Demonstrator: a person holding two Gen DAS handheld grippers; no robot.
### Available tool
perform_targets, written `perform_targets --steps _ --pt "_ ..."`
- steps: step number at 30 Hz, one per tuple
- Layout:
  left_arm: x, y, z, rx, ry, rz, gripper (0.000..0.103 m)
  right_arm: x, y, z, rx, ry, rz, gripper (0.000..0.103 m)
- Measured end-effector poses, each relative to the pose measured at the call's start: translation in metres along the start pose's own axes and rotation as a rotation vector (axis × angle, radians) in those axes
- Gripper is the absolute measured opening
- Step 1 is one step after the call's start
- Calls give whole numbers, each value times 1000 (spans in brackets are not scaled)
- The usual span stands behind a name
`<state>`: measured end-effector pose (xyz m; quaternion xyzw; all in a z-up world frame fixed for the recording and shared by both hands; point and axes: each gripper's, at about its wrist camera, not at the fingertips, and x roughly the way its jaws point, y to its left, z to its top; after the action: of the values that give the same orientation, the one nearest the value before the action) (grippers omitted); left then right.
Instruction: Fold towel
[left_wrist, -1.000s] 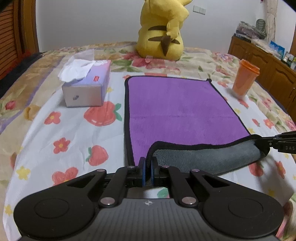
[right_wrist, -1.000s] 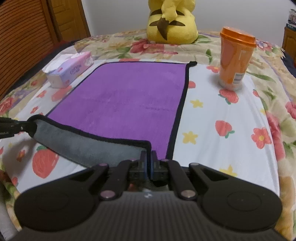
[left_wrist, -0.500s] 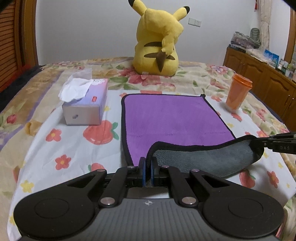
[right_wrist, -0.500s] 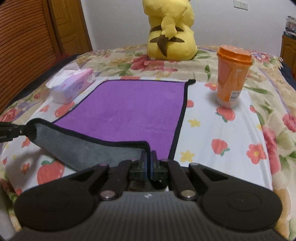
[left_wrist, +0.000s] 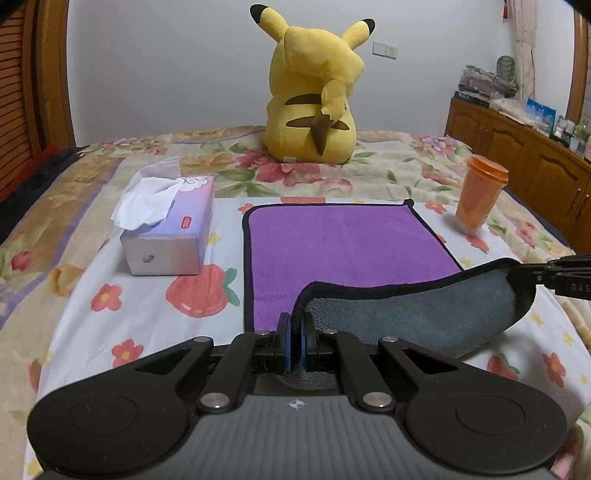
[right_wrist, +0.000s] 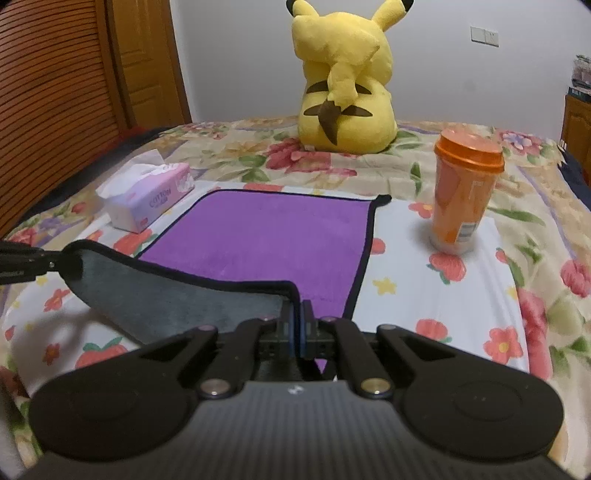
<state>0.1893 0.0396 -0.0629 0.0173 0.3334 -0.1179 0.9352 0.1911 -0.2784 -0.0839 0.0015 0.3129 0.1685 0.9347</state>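
Mid first fold: left gripper (left_wrist: 294, 334) and right gripper (right_wrist: 297, 330) fingers each pinch a near towel (left_wrist: 343, 243) corner, lifted off the bed (left_wrist: 110, 317). Next, carry both evenly to the far edge.

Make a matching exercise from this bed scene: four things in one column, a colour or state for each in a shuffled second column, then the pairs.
Things:
1. towel
2. cup
3. tissue box
4. plush

States:
A. sits at the far end of the bed, back to the cameras
B. near edge lifted, grey underside showing
C. orange, upright, right of the towel
D. white tissue sticking out, left of the towel

Pairs: 1-B, 2-C, 3-D, 4-A
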Motion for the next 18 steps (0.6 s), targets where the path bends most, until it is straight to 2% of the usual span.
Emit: perform_targets --steps 18 --pt "23 -3 15 51 -12 6 8 13 -2 8 -42 -26 10 4"
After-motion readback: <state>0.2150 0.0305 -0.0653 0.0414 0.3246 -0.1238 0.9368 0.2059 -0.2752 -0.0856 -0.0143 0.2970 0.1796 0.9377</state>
